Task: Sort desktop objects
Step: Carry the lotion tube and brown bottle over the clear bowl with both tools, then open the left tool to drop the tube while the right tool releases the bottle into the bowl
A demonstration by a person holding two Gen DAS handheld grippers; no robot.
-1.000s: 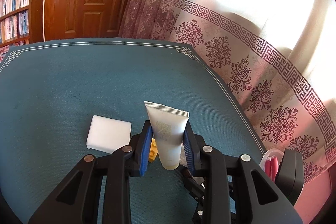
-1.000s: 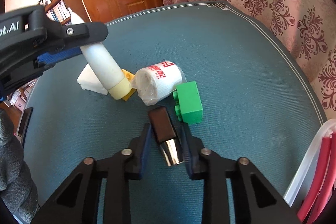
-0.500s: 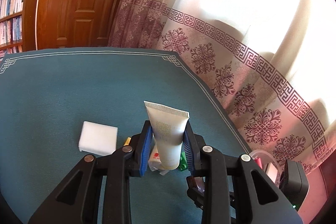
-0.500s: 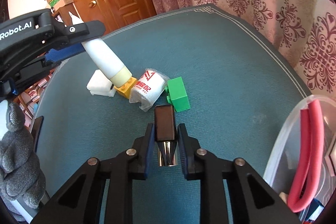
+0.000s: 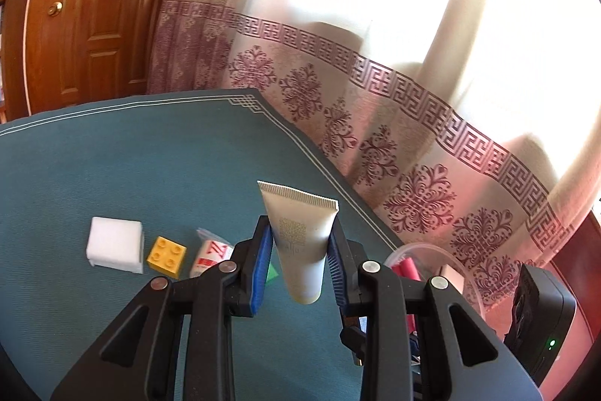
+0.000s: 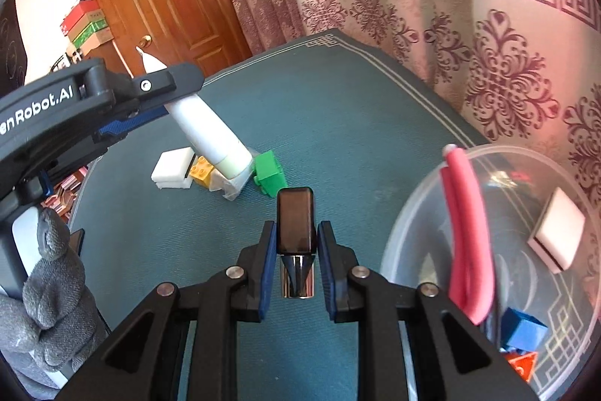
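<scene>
The left gripper (image 5: 299,252) is clenched on a white squeeze tube (image 5: 302,243), its crimped end up and its cap end hanging below the blue pads, clear of the teal tablecloth (image 5: 150,156). The right gripper (image 6: 295,260) grasps a small dark bottle with a chrome base (image 6: 295,232), also lifted off the cloth. Taking the clear plastic bin (image 6: 413,220) at the right edge of the table as the landmark: the bottle hangs just left of its rim, and the tube is held further left, above the cluster of loose items. That cluster lies well left of the bin and consists of a green toy brick (image 6: 268,173) nearest the bin, then a wrapped white roll with red print (image 5: 210,252), a yellow toy brick (image 5: 166,251) and a white sponge block (image 5: 115,245) farthest away. Inside the bin lie red foam tubes (image 6: 465,232), a white sponge with a dark underside (image 6: 557,230), a blue block (image 6: 524,331) and an orange piece (image 6: 520,365). A grey-gloved hand (image 6: 49,295) holds the left gripper's handle.
</scene>
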